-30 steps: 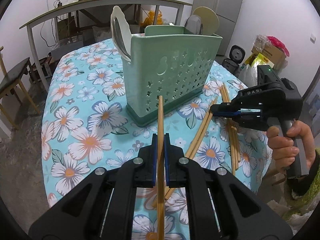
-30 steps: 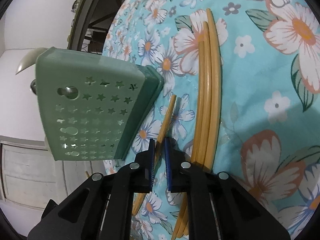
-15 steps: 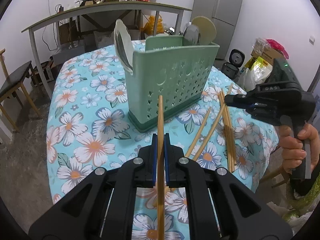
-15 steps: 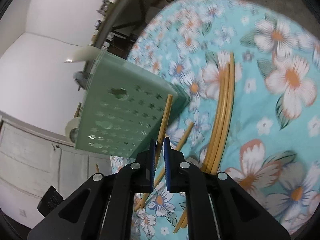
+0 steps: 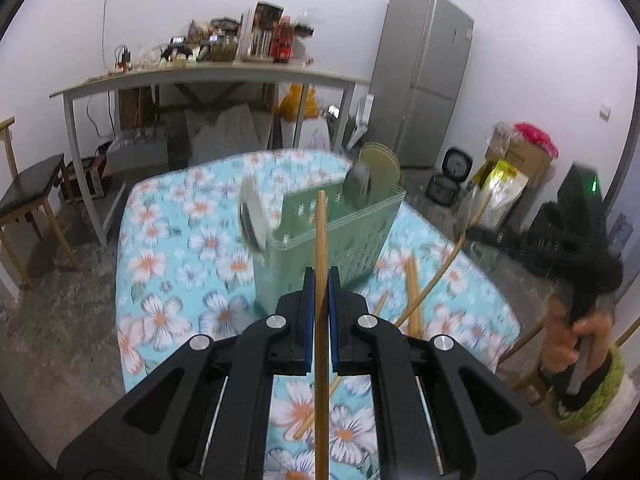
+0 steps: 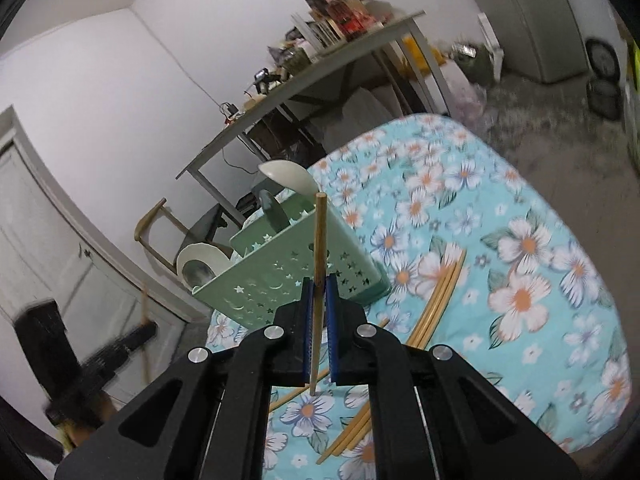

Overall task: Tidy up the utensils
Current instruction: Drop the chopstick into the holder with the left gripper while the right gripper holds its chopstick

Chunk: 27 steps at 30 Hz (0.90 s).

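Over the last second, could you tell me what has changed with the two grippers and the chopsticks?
The right gripper closed on a chopstick lying on the tablecloth and lifted it clear. Both grippers rose well above the green utensil holder. The left gripper kept its own chopstick clamped throughout; the holder, its spoons and the other loose chopsticks stayed put.

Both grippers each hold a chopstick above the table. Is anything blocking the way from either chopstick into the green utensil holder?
Nothing visible blocks either. The left gripper and right gripper each clamp a chopstick in open air near the green holder. Its spoons and ladles fill the end compartments; the middle slots look open.
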### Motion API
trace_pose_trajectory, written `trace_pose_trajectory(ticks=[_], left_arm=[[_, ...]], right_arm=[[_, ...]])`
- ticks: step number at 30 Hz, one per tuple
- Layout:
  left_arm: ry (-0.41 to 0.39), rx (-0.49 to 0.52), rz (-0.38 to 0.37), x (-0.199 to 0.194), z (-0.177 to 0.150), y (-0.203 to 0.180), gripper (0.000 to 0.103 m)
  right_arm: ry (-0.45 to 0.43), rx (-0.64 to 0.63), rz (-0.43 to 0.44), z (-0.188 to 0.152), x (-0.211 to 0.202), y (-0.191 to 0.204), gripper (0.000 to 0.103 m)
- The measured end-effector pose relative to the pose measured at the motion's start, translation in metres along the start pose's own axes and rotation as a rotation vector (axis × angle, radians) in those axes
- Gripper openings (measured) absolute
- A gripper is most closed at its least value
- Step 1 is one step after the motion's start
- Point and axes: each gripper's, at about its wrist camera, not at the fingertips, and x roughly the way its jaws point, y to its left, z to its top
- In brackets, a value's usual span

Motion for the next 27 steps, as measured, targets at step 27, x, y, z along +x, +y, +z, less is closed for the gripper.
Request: trace_pose_trajectory(ticks=[27], left_arm=[[-0.094,-0.276,-0.155,0.035,0.107,0.021,0.005]], right_arm=[[-0.027,0.014,-0.005,0.002,-0.016,-0.014,0.006]])
